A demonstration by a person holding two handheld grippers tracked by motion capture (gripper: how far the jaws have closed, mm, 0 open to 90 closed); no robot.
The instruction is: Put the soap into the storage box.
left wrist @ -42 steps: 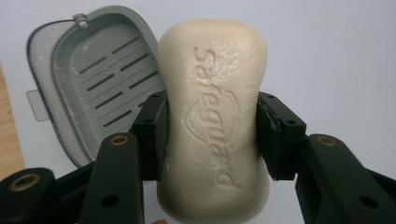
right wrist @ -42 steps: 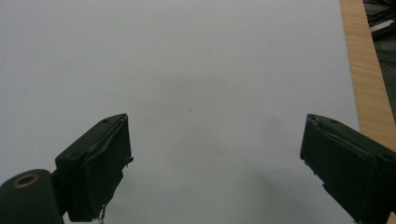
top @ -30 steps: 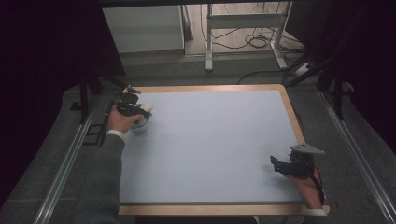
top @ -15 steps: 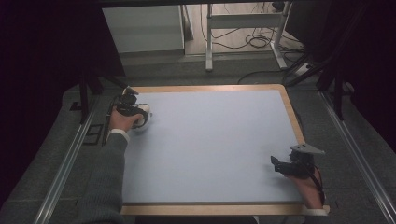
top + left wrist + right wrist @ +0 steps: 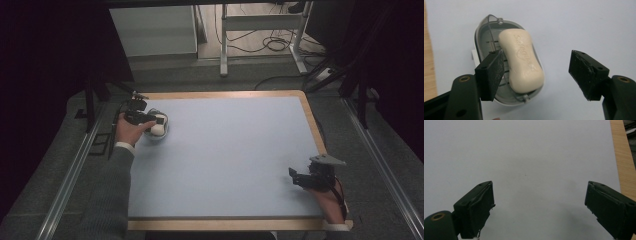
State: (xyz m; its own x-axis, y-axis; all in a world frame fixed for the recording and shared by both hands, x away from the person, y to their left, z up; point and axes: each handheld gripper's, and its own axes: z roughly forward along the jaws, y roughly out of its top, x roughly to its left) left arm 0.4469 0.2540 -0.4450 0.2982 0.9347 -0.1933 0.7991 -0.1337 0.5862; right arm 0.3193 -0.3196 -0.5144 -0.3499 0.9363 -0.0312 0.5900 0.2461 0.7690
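Note:
A cream bar of soap [image 5: 522, 61] lies in a grey oval soap dish [image 5: 482, 32] with a thin wire bail, on the pale blue mat at the table's far left [image 5: 159, 128]. My left gripper [image 5: 536, 72] hangs just over the dish, open, its left jaw above the dish's rim and nothing between the jaws; the high view shows it at the mat's far-left corner [image 5: 145, 119]. My right gripper [image 5: 539, 206] stands open over bare mat near the front right corner [image 5: 306, 179], holding nothing.
The blue mat [image 5: 230, 155] covers a wooden-edged table [image 5: 315, 125]. Metal rails [image 5: 75, 170] run along both sides. Beyond the far edge stand a white cabinet [image 5: 152, 30] and a table frame with cables [image 5: 265, 40] on the floor.
My left hand has shifted slightly over the soap dish. The right gripper has barely moved.

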